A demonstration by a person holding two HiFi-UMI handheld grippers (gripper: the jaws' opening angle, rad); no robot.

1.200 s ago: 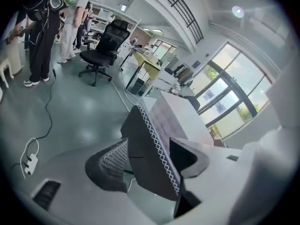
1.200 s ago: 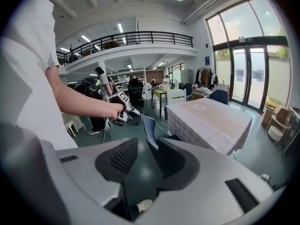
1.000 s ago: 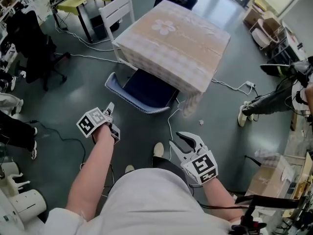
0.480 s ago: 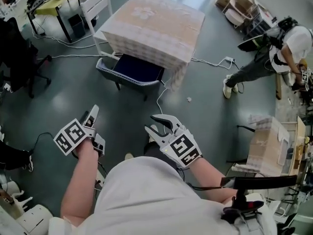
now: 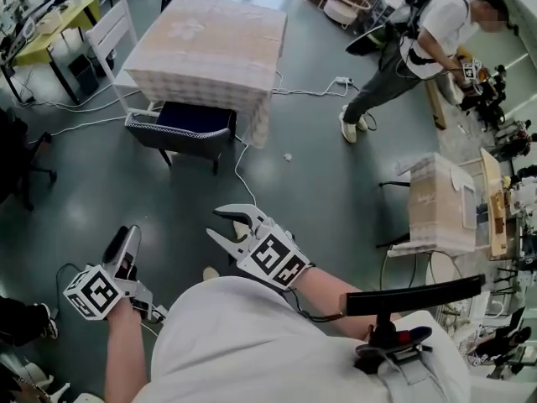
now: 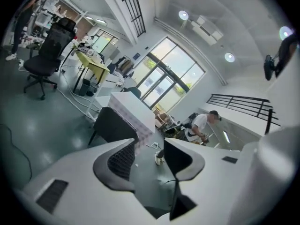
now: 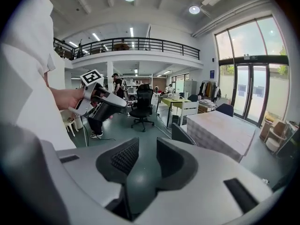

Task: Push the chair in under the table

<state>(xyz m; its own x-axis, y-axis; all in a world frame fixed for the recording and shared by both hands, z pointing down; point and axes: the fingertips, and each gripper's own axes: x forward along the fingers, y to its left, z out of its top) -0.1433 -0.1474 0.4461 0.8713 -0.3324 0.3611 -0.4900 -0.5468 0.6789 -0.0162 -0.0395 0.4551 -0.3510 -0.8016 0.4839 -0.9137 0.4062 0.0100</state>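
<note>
In the head view, the chair (image 5: 180,130) stands at the near side of the cloth-covered tabletop (image 5: 210,40). Its dark seat reaches partly beneath the tabletop, and its back faces the person, just clear of the cloth's edge. A white chair (image 5: 111,32) stands at the tabletop's left side and a cable (image 5: 242,173) trails over the grey floor (image 5: 319,191). Both hands are well apart from the chair. The left hand-held gripper (image 5: 130,235) is low at the left. The right hand-held gripper (image 5: 226,225) is nearer the middle, with its two curved jaws spread. A second person (image 5: 411,40) bends forward at the upper right.

In the left gripper view, the left hand-held gripper (image 6: 147,158) has a moderate gap between its jaws, which are closing. Only floor shows between them. Beyond the jaws are the chair's dark back (image 6: 115,125), the tabletop (image 6: 133,108) behind it and the other person (image 6: 201,124) further off. A black office chair (image 6: 47,46) stands at the far left.

In the right gripper view, the right hand-held gripper (image 7: 146,156) has its jaws apart and easing closed, with nothing held between them. The left hand-held gripper (image 7: 101,100) shows at the left, in the person's hand. The tabletop (image 7: 220,128) lies to the right, with the chair (image 7: 183,135) against its near side.
</note>
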